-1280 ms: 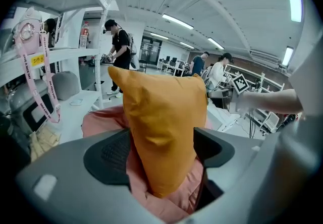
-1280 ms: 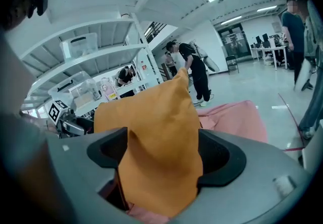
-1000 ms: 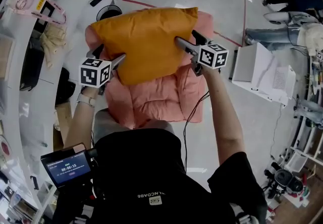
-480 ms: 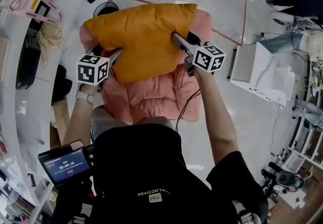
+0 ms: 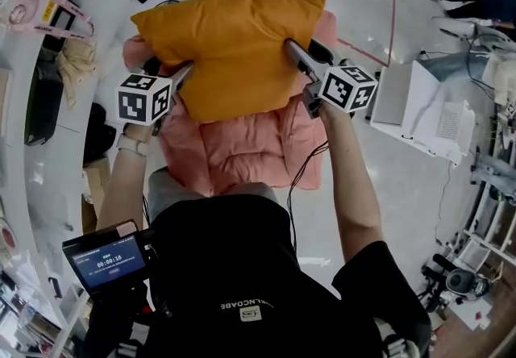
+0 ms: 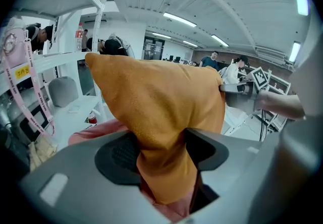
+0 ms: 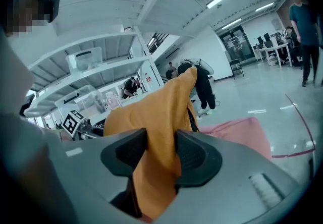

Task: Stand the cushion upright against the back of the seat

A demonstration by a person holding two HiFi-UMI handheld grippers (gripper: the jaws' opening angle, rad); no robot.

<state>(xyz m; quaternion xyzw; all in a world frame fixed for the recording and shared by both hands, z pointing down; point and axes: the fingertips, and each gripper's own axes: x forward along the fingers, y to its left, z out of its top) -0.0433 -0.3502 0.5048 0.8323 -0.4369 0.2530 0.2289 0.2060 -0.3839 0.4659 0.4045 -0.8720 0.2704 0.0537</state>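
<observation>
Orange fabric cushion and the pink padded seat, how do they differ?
The orange fabric cushion is smooth; the pink padded seat is quilted in puffy sections. The cushion sits between the closing jaws of the left gripper and right gripper; the seat is in neither. Both are soft.

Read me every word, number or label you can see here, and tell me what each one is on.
"00:00:16": on the small screen at the lower left of the head view; its other lines are too small to read.
"LNCDABE", roughly, first letter unclear: print on the black shirt.
Yellow tag at the left of the left gripper view: too blurred to read.
</observation>
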